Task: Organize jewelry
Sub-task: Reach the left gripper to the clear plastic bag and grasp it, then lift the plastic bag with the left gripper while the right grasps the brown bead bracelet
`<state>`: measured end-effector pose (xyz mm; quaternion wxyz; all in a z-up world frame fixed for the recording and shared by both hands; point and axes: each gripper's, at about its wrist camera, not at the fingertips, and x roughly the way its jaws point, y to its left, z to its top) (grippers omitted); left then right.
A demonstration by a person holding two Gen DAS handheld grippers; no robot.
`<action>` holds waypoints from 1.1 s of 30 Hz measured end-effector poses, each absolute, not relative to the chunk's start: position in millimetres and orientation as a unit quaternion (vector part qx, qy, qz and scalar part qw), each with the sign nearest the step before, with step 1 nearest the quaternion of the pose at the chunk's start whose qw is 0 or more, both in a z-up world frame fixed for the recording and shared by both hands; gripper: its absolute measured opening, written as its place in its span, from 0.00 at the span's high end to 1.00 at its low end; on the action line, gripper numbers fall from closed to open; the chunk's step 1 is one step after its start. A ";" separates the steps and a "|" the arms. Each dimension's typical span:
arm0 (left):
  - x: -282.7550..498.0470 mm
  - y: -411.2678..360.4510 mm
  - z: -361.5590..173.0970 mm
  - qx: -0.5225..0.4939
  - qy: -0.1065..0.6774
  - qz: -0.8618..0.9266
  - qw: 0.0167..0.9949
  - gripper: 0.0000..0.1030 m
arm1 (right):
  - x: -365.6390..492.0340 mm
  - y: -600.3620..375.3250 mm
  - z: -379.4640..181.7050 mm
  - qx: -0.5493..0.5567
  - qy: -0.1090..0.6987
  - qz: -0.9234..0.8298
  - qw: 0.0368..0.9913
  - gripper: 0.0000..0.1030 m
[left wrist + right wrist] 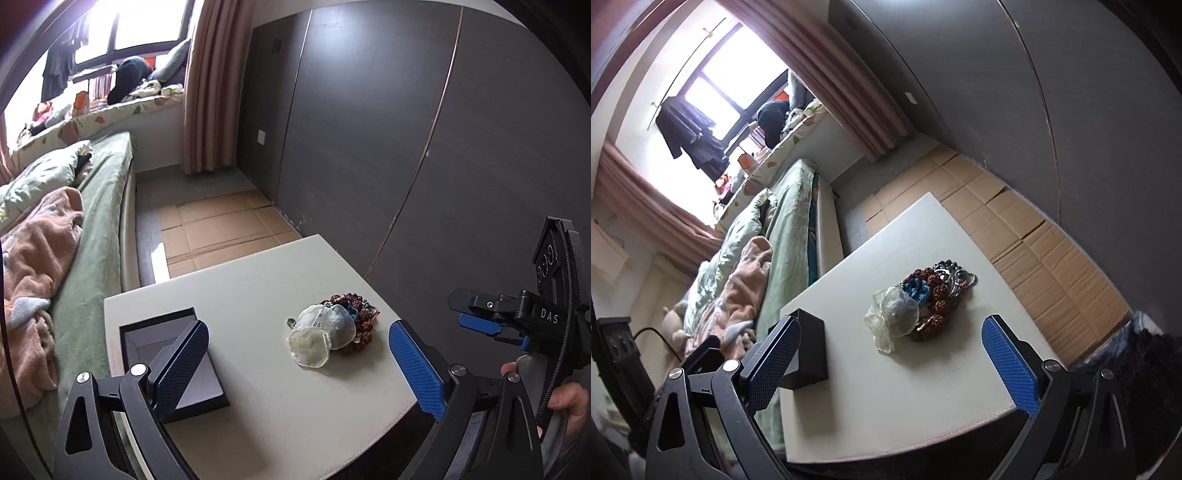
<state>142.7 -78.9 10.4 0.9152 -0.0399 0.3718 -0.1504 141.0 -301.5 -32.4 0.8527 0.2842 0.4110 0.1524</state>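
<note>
The jewelry pile (338, 325) lay mid-table (258, 417), beads against clear pouches, well apart from the open box (173, 363) at the bed-side edge. Left gripper (299, 365) and right gripper (892, 363) both hovered above, jaws wide, holding nothing.

Left gripper (298, 363): jaws spread wide, blue pads at 8 and 4 o'clock of its own view, nothing between them. Right gripper (891, 362): jaws equally wide apart, nothing held; seen from the left camera at 3 o'clock, gripped by a bare hand (565, 397).
</note>
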 end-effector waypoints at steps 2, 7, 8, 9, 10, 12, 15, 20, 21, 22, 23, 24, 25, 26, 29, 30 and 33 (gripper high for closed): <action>159.1 -82.8 2.3 -0.047 0.387 -0.149 0.909 0.05 | 152.0 -303.3 -39.6 0.296 0.427 0.150 0.842 0.03; 195.5 -96.6 -18.4 -0.058 0.428 -0.160 0.888 0.08 | 177.2 -309.5 -50.3 0.316 0.450 0.130 0.825 0.03; 202.5 -100.3 -22.5 -0.060 0.435 -0.164 0.883 0.12 | 181.6 -311.7 -51.5 0.322 0.450 0.124 0.824 0.03; 209.8 -103.7 -26.9 -0.060 0.443 -0.166 0.879 0.14 | 185.1 -314.3 -53.2 0.328 0.449 0.117 0.823 0.03; 216.7 -107.8 -32.3 -0.058 0.451 -0.167 0.875 0.14 | 188.4 -316.8 -55.9 0.334 0.448 0.111 0.822 0.03; 229.5 -113.7 -42.7 -0.054 0.466 -0.169 0.867 0.21 | 194.2 -319.7 -62.2 0.342 0.444 0.105 0.821 0.03; 244.6 -121.4 -59.9 -0.055 0.487 -0.178 0.853 0.27 | 198.2 -321.1 -76.5 0.343 0.443 0.100 0.822 0.03; 259.4 -127.9 -91.9 -0.067 0.512 -0.193 0.834 0.36 | 207.8 -320.6 -101.5 0.346 0.462 0.092 0.812 0.04; 261.1 -129.3 -97.1 -0.066 0.516 -0.195 0.832 0.37 | 208.8 -320.0 -104.2 0.348 0.463 0.094 0.809 0.05; 262.6 -130.9 -101.5 -0.062 0.518 -0.195 0.830 0.38 | 210.1 -319.7 -106.4 0.353 0.465 0.096 0.806 0.07; 263.9 -132.3 -105.6 -0.059 0.521 -0.196 0.828 0.43 | 211.4 -319.1 -108.6 0.358 0.466 0.099 0.803 0.08; 264.8 -133.5 -109.2 -0.060 0.525 -0.201 0.825 0.52 | 213.5 -319.0 -111.0 0.362 0.468 0.101 0.800 0.10; 265.0 -134.8 -112.0 -0.062 0.530 -0.206 0.821 0.56 | 215.5 -317.4 -113.8 0.362 0.471 0.101 0.798 0.10; 264.8 -136.4 -115.4 -0.061 0.534 -0.209 0.817 0.72 | 217.3 -315.6 -116.9 0.363 0.477 0.101 0.794 0.10; 262.7 -135.5 -115.7 -0.055 0.533 -0.212 0.817 0.99 | 221.2 -309.1 -124.9 0.370 0.488 0.115 0.782 0.11; 260.4 -133.0 -110.9 -0.060 0.523 -0.215 0.823 1.00 | 222.2 -305.7 -126.3 0.370 0.491 0.118 0.780 0.11; 254.2 -126.7 -93.7 -0.068 0.499 -0.218 0.836 1.00 | 225.4 -297.8 -133.3 0.363 0.500 0.126 0.776 0.21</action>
